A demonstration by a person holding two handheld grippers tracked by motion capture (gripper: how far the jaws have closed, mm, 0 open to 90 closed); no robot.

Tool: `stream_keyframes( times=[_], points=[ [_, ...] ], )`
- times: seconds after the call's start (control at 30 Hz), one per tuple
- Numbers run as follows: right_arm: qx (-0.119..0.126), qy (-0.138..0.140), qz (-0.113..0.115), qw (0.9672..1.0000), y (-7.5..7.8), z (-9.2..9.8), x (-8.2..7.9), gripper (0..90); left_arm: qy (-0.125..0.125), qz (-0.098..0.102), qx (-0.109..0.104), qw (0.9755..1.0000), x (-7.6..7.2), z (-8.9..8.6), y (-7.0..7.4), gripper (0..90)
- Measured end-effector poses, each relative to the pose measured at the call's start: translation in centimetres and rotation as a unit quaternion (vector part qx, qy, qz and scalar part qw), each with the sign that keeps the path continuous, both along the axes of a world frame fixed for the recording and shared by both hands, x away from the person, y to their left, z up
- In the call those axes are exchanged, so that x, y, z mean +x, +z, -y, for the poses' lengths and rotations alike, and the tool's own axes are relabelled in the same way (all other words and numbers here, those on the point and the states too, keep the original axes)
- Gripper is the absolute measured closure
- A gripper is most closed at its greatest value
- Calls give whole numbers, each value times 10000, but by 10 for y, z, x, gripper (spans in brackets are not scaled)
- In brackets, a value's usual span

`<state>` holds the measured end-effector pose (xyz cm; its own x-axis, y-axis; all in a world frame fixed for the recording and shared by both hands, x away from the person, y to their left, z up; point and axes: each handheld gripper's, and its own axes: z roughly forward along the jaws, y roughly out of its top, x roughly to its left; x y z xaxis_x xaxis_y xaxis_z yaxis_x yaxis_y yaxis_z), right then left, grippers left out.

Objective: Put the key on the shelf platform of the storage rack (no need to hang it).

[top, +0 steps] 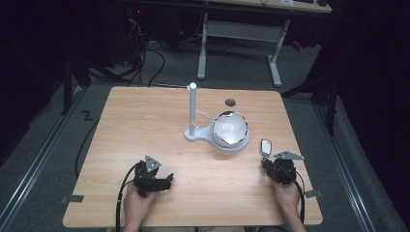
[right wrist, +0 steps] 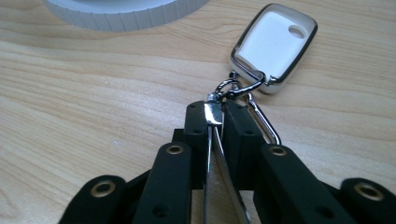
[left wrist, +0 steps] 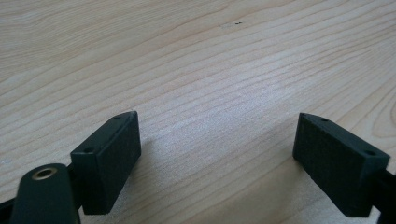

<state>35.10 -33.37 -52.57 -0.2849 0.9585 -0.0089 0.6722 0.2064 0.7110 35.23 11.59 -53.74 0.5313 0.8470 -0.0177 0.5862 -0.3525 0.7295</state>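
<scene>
A white key fob (right wrist: 273,46) with a chrome rim lies flat on the wooden table (top: 145,116), a metal clip (right wrist: 239,88) hooked to its lower end. My right gripper (right wrist: 215,116) is shut on that clip, and the fob (top: 265,146) lies just beyond its jaws, near the table's right side. Farther off stands a white holder: an upright post (top: 192,108) with a side peg, joined to a round dish (top: 230,129). The dish's ribbed edge (right wrist: 126,11) lies just above the fob. My left gripper (top: 167,180) rests low at the front left, open over bare wood (left wrist: 217,154).
A small dark round hole (top: 230,102) sits in the tabletop behind the dish. Cables trail from both grippers towards the front edge. Beyond the table are grey carpet, floor cables and the white legs of another desk (top: 239,43).
</scene>
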Motion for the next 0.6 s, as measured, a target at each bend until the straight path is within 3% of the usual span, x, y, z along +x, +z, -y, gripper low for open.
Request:
stream_keyframes(
  times=[0.23,0.47,0.6],
  points=[
    [-108,50,64,9999,0,0,0,821,1,0,-2,10000,0,0,0,155],
    [87,81,277,9995,7,4,-4,822,1,1,-1,10000,0,0,0,155],
    [73,146,338,9993,12,7,-7,822,1,0,-2,10000,0,0,0,155]
  ],
)
